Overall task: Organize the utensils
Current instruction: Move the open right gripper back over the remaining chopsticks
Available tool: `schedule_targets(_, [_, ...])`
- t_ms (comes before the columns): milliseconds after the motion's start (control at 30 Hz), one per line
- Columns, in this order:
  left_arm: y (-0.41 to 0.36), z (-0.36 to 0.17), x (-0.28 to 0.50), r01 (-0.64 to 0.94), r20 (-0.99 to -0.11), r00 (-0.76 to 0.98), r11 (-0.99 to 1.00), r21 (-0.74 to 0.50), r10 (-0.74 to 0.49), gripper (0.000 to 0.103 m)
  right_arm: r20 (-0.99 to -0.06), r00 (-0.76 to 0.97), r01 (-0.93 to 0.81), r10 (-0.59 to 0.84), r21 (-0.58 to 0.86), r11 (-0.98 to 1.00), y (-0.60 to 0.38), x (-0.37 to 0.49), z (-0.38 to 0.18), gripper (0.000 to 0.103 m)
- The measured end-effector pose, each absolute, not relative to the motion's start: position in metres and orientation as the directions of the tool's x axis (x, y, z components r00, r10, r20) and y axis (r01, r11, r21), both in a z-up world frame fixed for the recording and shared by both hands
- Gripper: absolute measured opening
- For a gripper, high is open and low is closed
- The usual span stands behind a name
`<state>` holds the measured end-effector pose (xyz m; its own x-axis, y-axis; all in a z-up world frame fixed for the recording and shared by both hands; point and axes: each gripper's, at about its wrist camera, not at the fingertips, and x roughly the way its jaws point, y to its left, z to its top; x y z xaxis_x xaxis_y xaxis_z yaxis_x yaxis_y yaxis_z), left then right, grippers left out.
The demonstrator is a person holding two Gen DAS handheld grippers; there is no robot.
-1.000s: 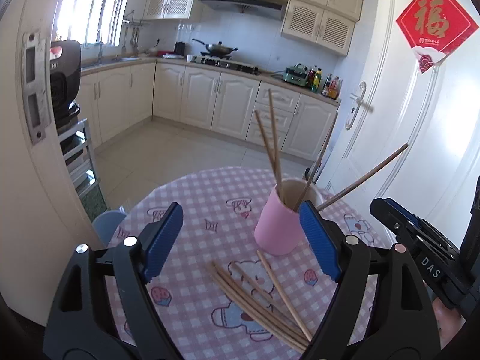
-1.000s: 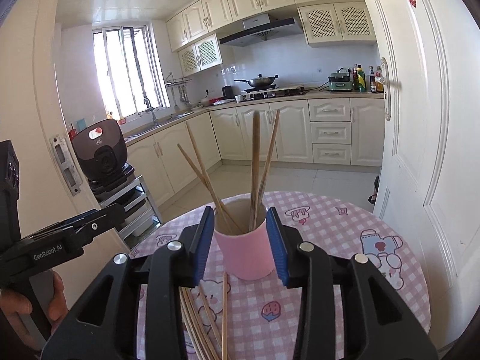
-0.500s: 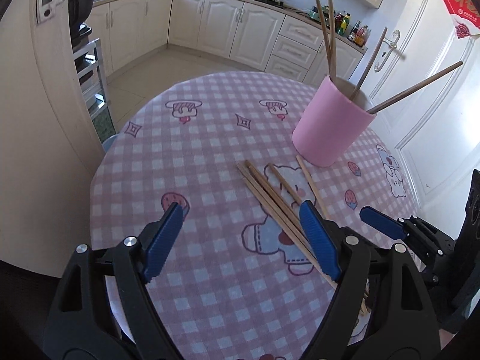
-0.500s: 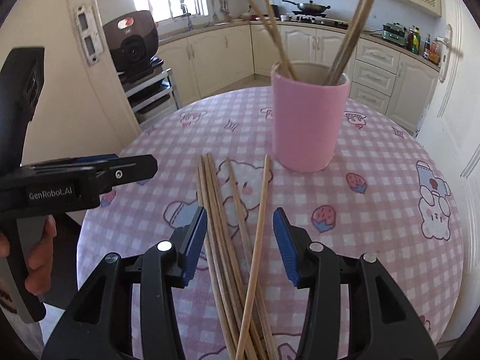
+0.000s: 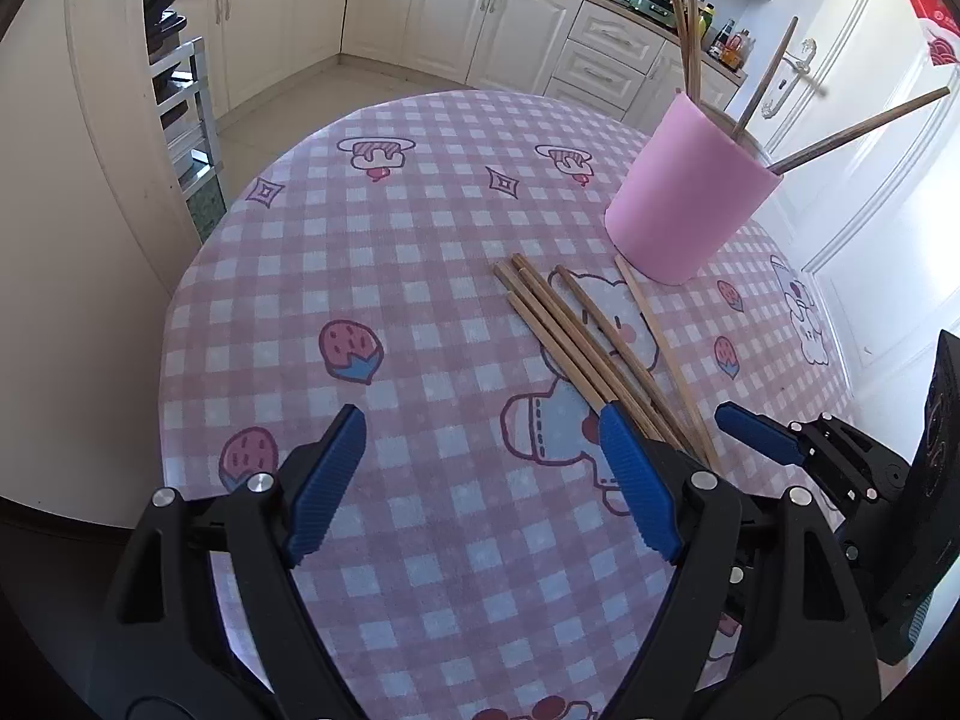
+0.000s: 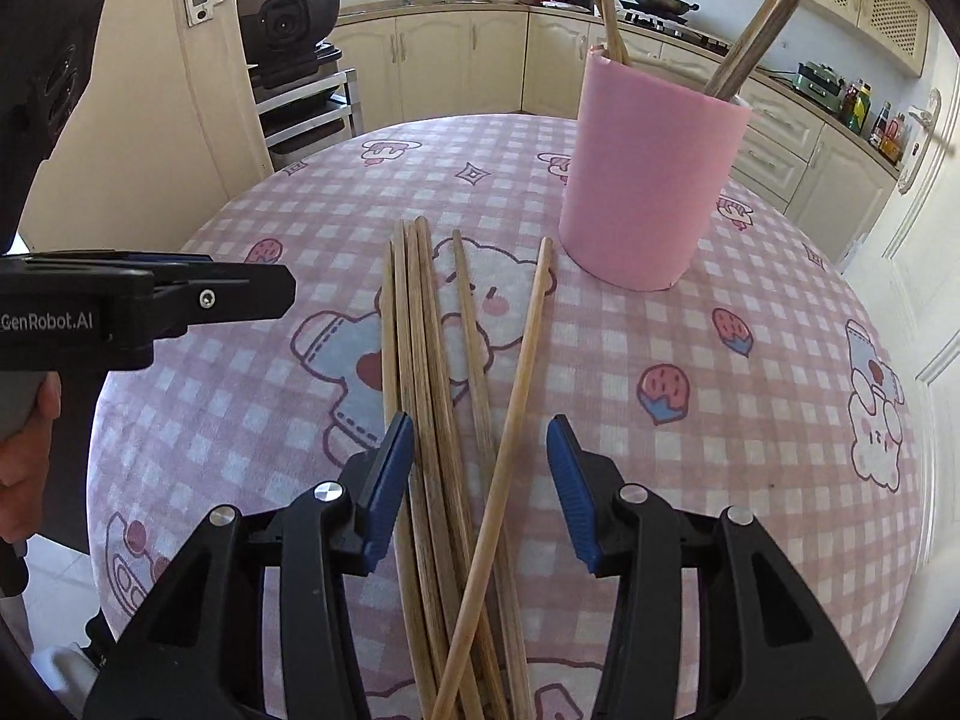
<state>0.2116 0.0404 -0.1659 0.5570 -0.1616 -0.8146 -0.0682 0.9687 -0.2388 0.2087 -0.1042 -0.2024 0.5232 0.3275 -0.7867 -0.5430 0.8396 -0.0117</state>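
Observation:
A pink cup (image 5: 684, 204) (image 6: 648, 180) stands on the round table with several wooden chopsticks (image 5: 858, 126) (image 6: 756, 36) leaning out of it. Several more loose chopsticks (image 5: 576, 336) (image 6: 432, 360) lie in a bundle in front of the cup, one crossing the others. My right gripper (image 6: 480, 423) hovers low over the bundle's near end. It is open, its blue pads straddling most of the sticks without pressing them. My left gripper (image 5: 480, 420) is wide open over bare cloth left of the bundle, nothing between its fingers. Its right finger sits beside the sticks.
The table (image 5: 420, 228) wears a pink checked cloth with cartoon prints. Each gripper shows in the other's view: the right gripper's finger (image 5: 750, 426) and the left gripper's black body (image 6: 240, 294), held by a hand. Kitchen cabinets (image 5: 510, 30), a metal rack (image 6: 306, 114) and a white door (image 5: 870, 210) surround the table.
Both grippers have come down and tipped toward the table. The right gripper's jaws have widened slightly and now straddle the loose chopsticks instead of framing the cup.

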Motion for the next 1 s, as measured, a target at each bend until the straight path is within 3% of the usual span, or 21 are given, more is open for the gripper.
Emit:
schedule_targets(300, [0.03,-0.18,0.22,-0.067,-0.84,0.523,0.976,-0.209,-0.144,0.079,-0.8,0.504,-0.598,0.327,-0.049,0.8,-0.092,0.205,-0.208,0.048])
schedule_targets(400, [0.029,-0.183,0.223,-0.08,-0.843,0.524,0.978,-0.194,-0.124,0.079,-0.789,0.483,-0.612,0.38,0.007,0.791,-0.094,0.202,-0.202,0.048])
schedule_targets(733, [0.021,-0.184,0.226,-0.076,-0.844,0.527,0.983,-0.168,-0.104,0.079,-0.791,0.514,-0.578,0.332,-0.033,0.815,-0.107,0.211,-0.205,0.049])
schedule_targets(900, [0.02,-0.184,0.227,-0.078,-0.846,0.524,0.984,-0.158,-0.094,0.079,-0.8,0.513,-0.592,0.312,-0.067,0.803,-0.104,0.216,-0.204,0.059])
schedule_targets(1000, [0.018,-0.185,0.23,-0.087,-0.847,0.526,0.985,-0.149,-0.081,0.079,-0.808,0.498,-0.595,0.315,-0.054,0.802,-0.098,0.221,-0.211,0.059])
